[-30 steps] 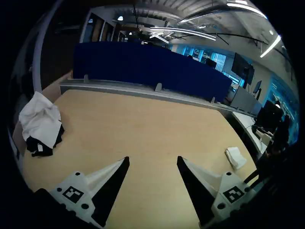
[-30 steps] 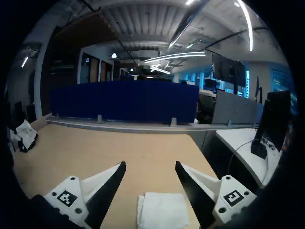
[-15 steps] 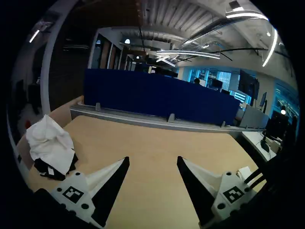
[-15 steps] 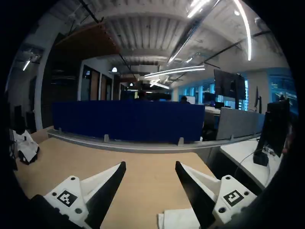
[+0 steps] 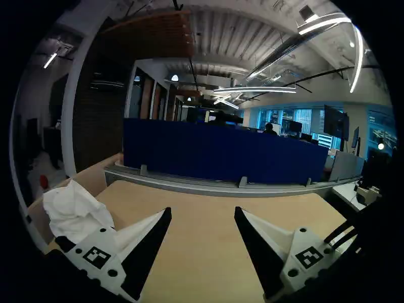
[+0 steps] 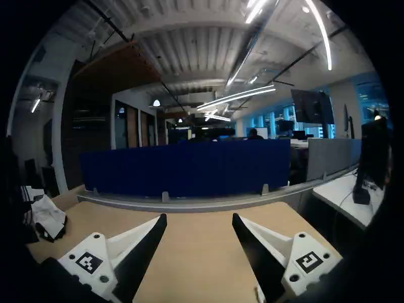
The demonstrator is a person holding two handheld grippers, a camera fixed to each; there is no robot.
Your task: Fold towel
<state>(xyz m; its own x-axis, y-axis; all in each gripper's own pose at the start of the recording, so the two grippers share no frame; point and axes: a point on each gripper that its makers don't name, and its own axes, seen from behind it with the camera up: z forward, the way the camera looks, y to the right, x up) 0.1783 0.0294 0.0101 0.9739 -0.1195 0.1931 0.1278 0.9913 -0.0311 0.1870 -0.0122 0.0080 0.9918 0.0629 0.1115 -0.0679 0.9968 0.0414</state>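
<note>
A crumpled white towel pile (image 5: 76, 212) lies at the left edge of the wooden table (image 5: 202, 222) in the left gripper view, partly behind my left finger. My left gripper (image 5: 202, 214) is open over bare wood, nothing between its fingers. In the right gripper view the same pile (image 6: 46, 218) sits far left on the table (image 6: 197, 237), with a dark cloth under it. My right gripper (image 6: 198, 219) is open and holds nothing. A sliver of white cloth (image 6: 259, 295) peeks out at the bottom by the right finger.
A blue partition (image 5: 222, 151) on a grey rail (image 5: 217, 188) closes the far edge of the table. Another desk with a monitor (image 6: 371, 161) stands to the right. Ceiling lights run overhead.
Both views have tilted upward. The folded white cloth under the right gripper slid out of the bottom of the view. The towel pile dropped lower and closer in the left gripper view.
</note>
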